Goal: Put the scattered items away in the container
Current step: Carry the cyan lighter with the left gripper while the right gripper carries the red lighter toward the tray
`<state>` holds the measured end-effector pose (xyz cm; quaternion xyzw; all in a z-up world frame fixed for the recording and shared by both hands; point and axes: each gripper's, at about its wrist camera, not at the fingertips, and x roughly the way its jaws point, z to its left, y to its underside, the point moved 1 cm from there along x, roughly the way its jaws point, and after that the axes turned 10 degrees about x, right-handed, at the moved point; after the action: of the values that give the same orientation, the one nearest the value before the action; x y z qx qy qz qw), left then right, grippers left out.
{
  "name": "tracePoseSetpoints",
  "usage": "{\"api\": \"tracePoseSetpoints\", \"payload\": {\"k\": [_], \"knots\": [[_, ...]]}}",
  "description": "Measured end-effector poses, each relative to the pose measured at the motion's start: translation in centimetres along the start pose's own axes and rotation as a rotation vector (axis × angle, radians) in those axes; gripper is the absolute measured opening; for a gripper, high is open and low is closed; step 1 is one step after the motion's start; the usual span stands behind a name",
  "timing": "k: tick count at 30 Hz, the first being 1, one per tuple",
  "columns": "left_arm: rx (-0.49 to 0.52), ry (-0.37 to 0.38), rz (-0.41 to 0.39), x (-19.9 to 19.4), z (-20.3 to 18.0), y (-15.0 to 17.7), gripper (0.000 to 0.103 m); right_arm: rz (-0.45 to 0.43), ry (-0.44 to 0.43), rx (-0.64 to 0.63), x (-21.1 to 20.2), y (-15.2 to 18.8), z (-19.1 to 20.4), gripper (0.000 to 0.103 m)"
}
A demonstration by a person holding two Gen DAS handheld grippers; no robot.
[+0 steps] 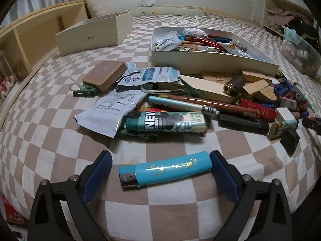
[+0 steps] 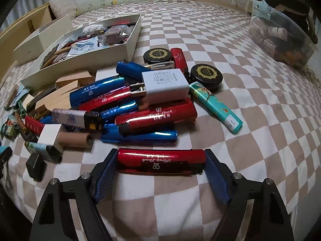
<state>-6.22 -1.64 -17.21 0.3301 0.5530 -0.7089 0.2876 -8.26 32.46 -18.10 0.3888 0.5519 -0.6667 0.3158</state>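
Observation:
My left gripper (image 1: 160, 166) is open on the checked bedspread. A light blue lighter (image 1: 166, 168) lies crosswise between its blue pads (image 1: 99, 172); its right end touches the right pad, a gap shows at the left. My right gripper (image 2: 160, 162) has both pads against the ends of a shiny red lighter (image 2: 161, 161), held crosswise. The white container (image 1: 200, 63), full of small items, stands beyond the pile; it also shows in the right wrist view (image 2: 84, 66).
A heap of lighters, wooden blocks, sachets and a white charger (image 2: 165, 86) lies between grippers and container. Two black round tins (image 2: 206, 76) sit right. An empty cream box (image 1: 94, 33) stands far left. A clear storage bin (image 2: 280, 40) is far right.

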Motion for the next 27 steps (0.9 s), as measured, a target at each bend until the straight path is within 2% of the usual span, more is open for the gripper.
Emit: {"api": "tracePoseSetpoints", "payload": {"k": [8, 12, 19, 27], "knots": [[-0.028, 0.005, 0.005, 0.2, 0.2, -0.1, 0.097, -0.003, -0.014, -0.009, -1.1, 1.2, 0.3, 0.083], [-0.037, 0.002, 0.016, -0.1, -0.1, -0.1, 0.084, -0.005, -0.014, -0.015, -1.2, 1.5, 0.6, 0.083], [-0.032, 0.014, 0.03, -0.6, -0.6, -0.1, 0.084, -0.019, -0.028, -0.001, -1.5, 1.7, 0.6, 0.083], [-0.033, 0.074, 0.032, -1.4, -1.6, -0.2, 0.084, -0.012, -0.059, -0.043, -2.1, 2.6, 2.1, 0.083]]}}
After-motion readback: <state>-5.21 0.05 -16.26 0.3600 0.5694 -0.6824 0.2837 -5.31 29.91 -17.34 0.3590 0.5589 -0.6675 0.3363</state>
